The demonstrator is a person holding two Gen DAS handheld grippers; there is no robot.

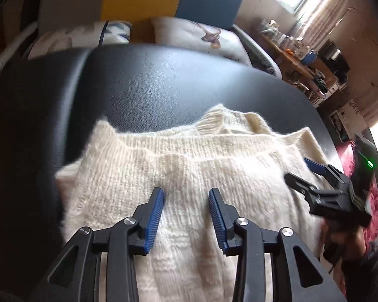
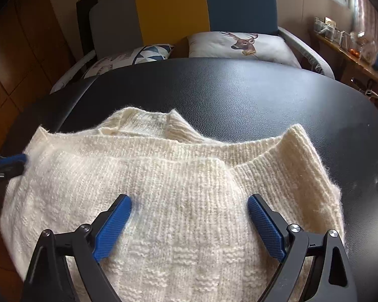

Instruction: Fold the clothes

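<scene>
A cream knitted sweater (image 1: 179, 171) lies folded in layers on a black leather table (image 1: 163, 83), its ribbed collar at the far side. My left gripper (image 1: 186, 192) is open, empty and just above the sweater's top layer. My right gripper (image 1: 296, 170) shows at the right of the left wrist view, open over the sweater's right edge. In the right wrist view the sweater (image 2: 168, 183) fills the foreground on the table (image 2: 239, 93), and my right gripper (image 2: 189, 200) is wide open above it, holding nothing. The left gripper's blue fingertip (image 2: 19, 158) shows at the left edge.
A sofa with grey, yellow and blue back panels (image 2: 179, 10) stands behind the table, with a deer-print cushion (image 2: 239, 44) and a triangle-print cushion (image 2: 138, 55). A cluttered wooden shelf (image 1: 297, 58) runs under the window at right. Red fabric (image 1: 375, 201) lies beyond the table's right edge.
</scene>
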